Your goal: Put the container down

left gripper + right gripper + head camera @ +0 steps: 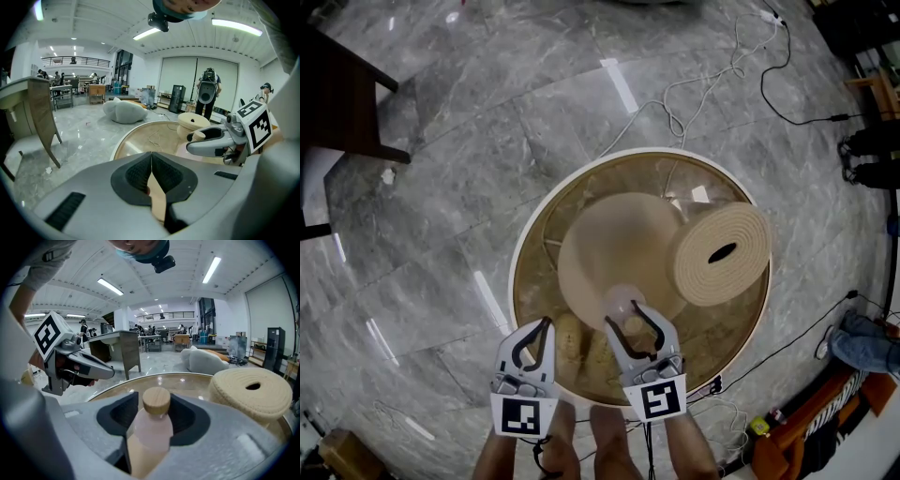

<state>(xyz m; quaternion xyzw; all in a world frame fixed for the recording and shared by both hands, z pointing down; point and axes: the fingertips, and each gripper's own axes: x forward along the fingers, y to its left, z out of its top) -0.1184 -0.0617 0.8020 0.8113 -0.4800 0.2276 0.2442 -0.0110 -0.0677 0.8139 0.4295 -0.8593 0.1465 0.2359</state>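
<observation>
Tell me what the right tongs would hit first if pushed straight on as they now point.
The capped bottle, standing between the right gripper's tongs, comes first. Past it the line likely slopes down onto the glass tabletop; the woven drum looks off to the side, though depth is unclear.

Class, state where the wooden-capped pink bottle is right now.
In the head view, the bottle is by the round table's near edge, between the right tool's jaws, with the coiled woven ring to its right.
</observation>
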